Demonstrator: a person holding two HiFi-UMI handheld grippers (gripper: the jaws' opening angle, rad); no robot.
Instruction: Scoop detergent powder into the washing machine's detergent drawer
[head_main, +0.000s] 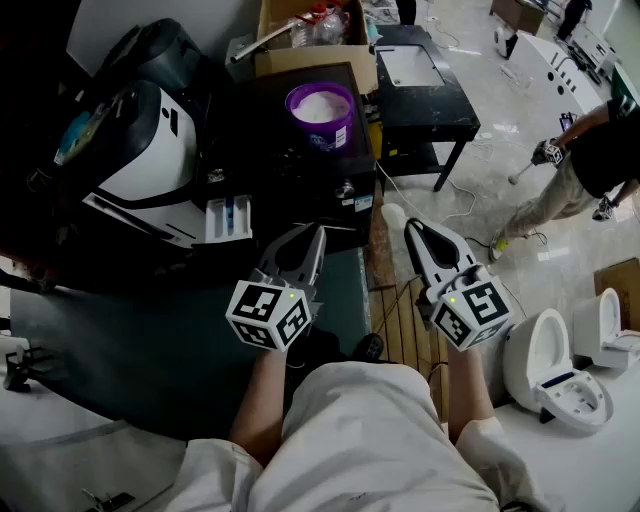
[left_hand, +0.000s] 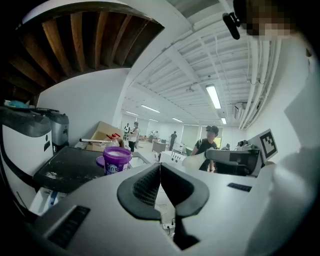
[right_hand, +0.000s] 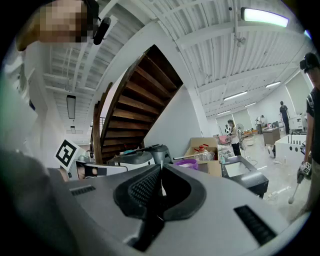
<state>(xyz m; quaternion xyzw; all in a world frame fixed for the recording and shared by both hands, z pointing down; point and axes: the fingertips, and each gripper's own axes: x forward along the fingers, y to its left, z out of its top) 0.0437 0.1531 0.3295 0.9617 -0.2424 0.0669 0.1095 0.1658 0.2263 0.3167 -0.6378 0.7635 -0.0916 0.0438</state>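
Both closed, empty — left gripper (head_main: 314, 238), right gripper (head_main: 414, 230). Far tub (head_main: 337, 133) looks light and rigid; powder (head_main: 320, 104) is loose and spills easily — hold by the wall, keep level.

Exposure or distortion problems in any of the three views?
Head view: underexposed, the washing machine sinks into shadow, powder in the purple tub reads bright. Left gripper view: heavy fisheye, ceiling light blown out. Right gripper view: same fisheye, dark vignetted corners.
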